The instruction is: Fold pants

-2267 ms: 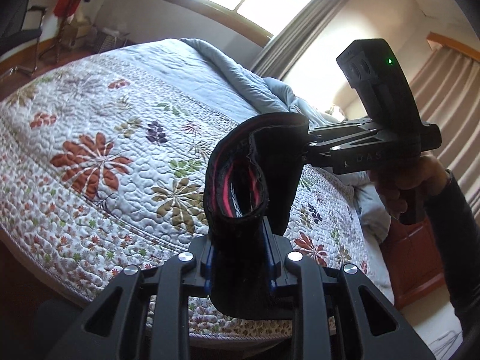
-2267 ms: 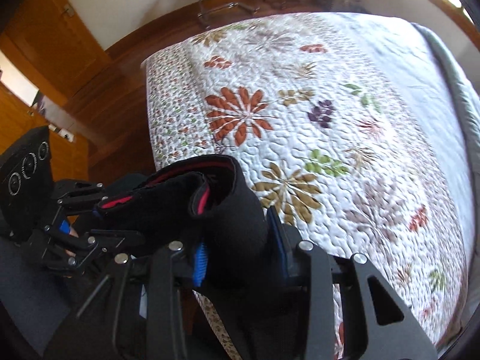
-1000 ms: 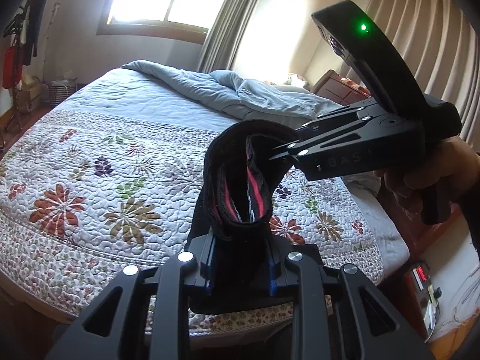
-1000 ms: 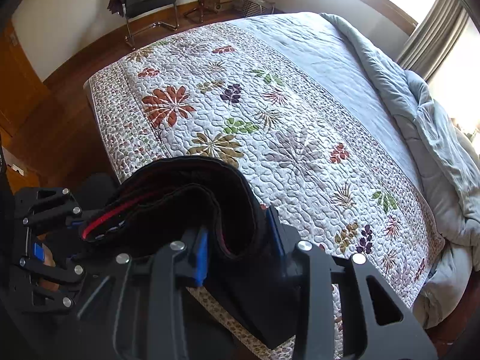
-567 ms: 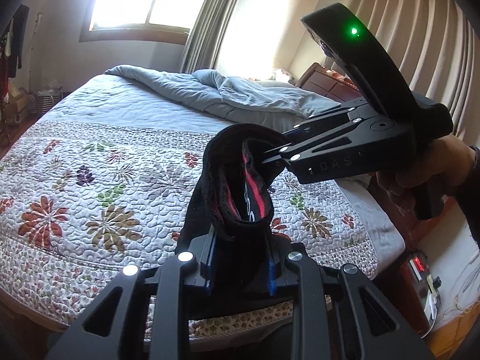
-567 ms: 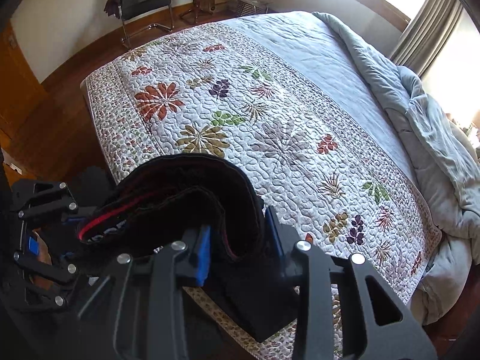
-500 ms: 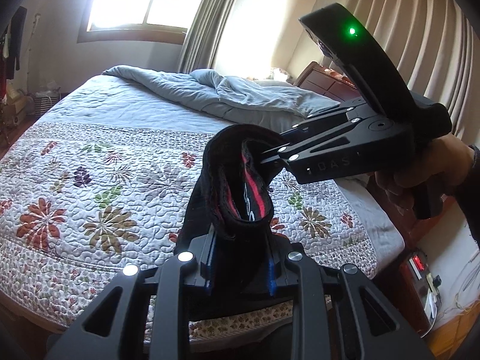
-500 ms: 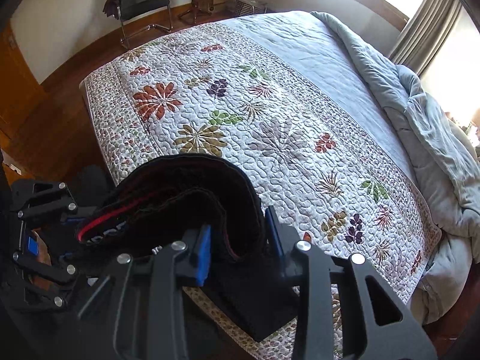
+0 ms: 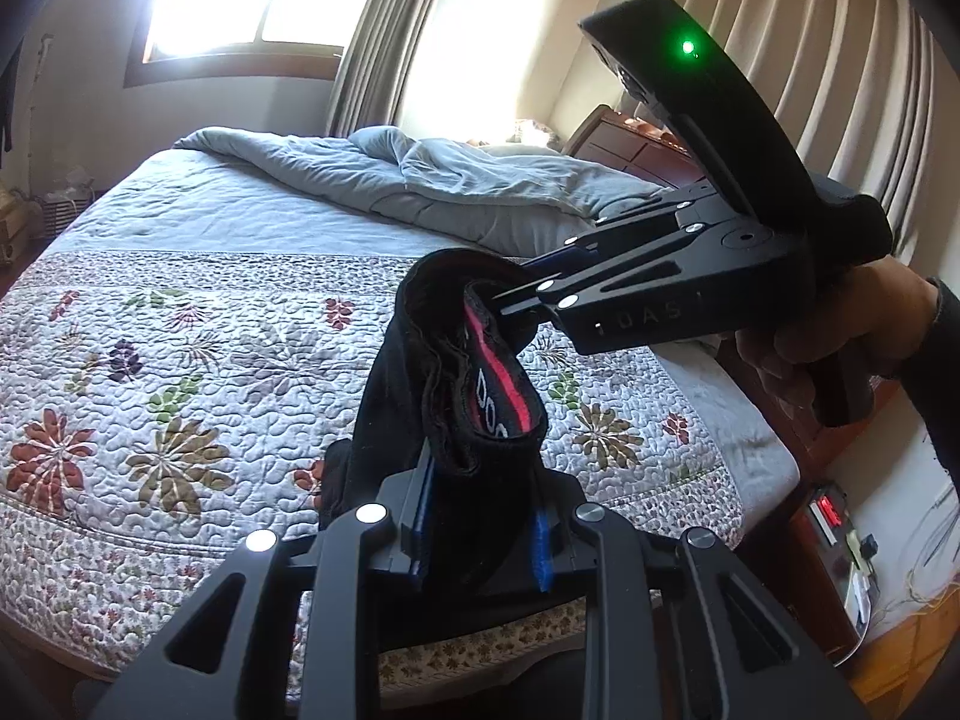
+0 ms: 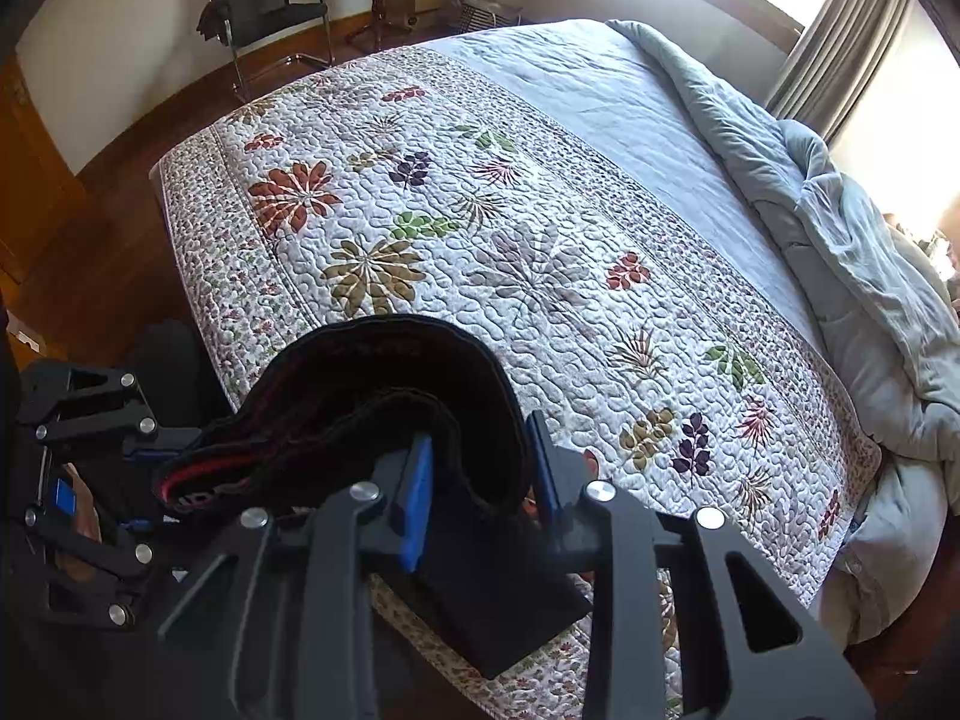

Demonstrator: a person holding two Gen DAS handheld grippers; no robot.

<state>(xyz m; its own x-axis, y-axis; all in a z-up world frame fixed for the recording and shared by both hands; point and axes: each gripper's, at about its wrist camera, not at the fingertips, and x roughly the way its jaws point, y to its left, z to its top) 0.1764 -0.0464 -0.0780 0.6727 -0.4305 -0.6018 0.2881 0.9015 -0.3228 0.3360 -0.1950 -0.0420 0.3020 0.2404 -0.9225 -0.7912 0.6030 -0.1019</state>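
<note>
Carry step: your left gripper [image 9: 480,531] clamped on pants [image 9: 462,372] waistband; right gripper [image 10: 477,501] closing on it too. Next: lower onto quilt [image 10: 540,252], centre frame, spread flat.

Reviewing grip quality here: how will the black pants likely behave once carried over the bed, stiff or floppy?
Probably floppy: the black pants sag and curl between left gripper and right gripper. Likely light, since two pinches hold them. The thick waistband seems unlikely to slip.

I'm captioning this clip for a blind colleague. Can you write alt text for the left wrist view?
The left gripper clamps a black waistband with a red stripe, and the right gripper, held in a hand, grips the band's far end. Below lies a bed with a floral quilt and a rumpled grey duvet.
</note>
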